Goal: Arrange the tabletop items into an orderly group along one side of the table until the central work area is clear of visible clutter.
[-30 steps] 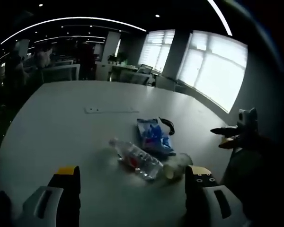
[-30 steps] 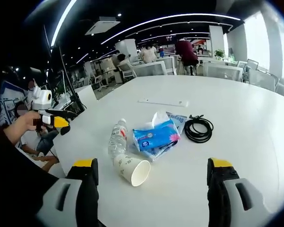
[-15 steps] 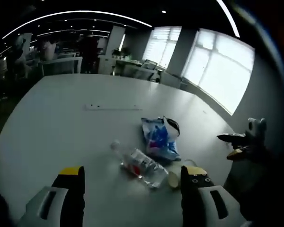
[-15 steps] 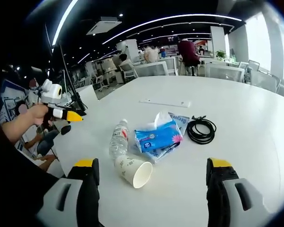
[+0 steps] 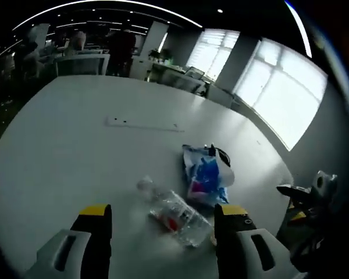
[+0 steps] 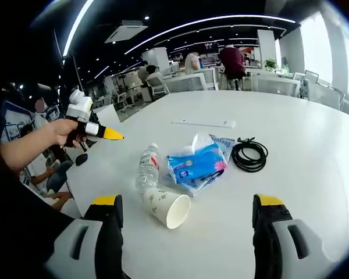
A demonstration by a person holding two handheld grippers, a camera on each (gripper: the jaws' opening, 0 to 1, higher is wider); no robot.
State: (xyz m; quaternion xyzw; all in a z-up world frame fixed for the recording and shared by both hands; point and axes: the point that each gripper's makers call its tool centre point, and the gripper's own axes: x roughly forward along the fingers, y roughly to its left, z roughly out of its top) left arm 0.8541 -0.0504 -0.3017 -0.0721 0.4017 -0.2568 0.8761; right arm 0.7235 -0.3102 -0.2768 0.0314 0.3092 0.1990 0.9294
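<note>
Nothing is gripped yet: the left claw (image 5: pixel 161 228) gapes low in frame, framing the bottle (image 5: pixel 174 210); the right claw (image 6: pixel 184 218) gapes around the cup (image 6: pixel 166 207). Tissues (image 6: pixel 196 164) and cable (image 6: pixel 249 155) clutter mid-bench (image 6: pixel 314 133) (apparently awaiting sorting).

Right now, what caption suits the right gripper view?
Open right gripper faces a tipped cup, bottle, tissue pack and coiled cable.

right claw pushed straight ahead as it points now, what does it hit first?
Probably the paper cup lying on its side between the open right claw and the tissue pack. It sits left of centre, so depth and line are uncertain.
</note>
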